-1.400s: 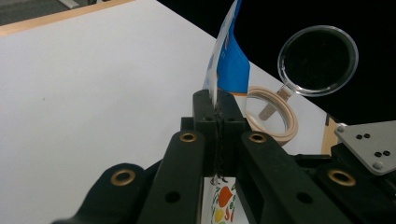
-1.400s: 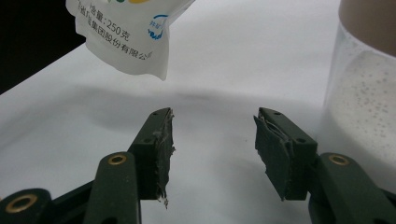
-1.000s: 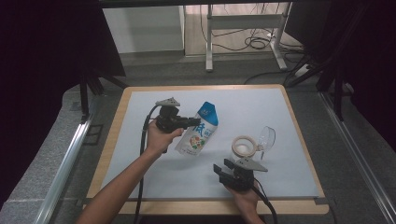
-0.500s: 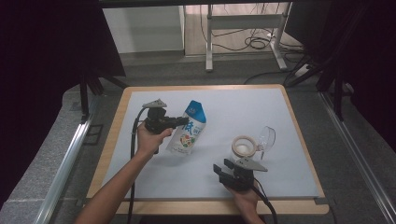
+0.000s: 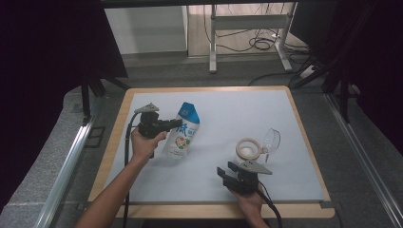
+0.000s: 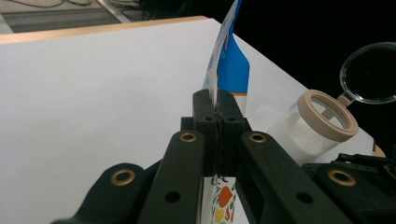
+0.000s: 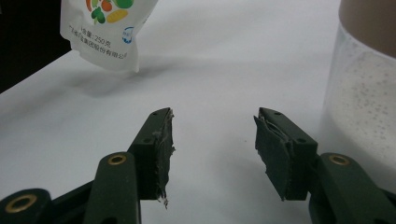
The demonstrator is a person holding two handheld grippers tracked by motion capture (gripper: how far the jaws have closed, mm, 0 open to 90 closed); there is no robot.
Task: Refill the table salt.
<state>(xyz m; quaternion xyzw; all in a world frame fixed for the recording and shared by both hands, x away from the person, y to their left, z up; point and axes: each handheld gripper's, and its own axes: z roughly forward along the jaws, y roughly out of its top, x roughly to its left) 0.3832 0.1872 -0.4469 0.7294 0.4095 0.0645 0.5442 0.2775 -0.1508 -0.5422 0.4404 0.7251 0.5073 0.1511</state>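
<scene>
A white pouch (image 5: 183, 131) with a blue top and fruit print hangs tilted over the white mat, left of centre. My left gripper (image 5: 177, 126) is shut on its side edge; in the left gripper view the jaws (image 6: 217, 105) pinch the thin seam of the pouch (image 6: 233, 70). A clear jar (image 5: 248, 148) with a beige rim stands at the right, its clear lid (image 5: 271, 139) leaning beside it. My right gripper (image 5: 227, 169) rests near the front edge, just before the jar, open. In the right gripper view the right gripper (image 7: 212, 135) holds nothing, with the jar (image 7: 362, 93) at the right and the pouch (image 7: 109, 32) lifted off the mat.
The white mat (image 5: 285, 118) lies on a wooden board with a raised light-wood edge (image 5: 304, 128). Black curtains stand at both sides, and a metal rail (image 5: 66, 161) runs along the left. Table legs and cables sit on the floor beyond.
My left gripper has carried the pouch to the left and slightly lower, and the pouch now hangs more upright. The right gripper, jar and lid have not moved.
</scene>
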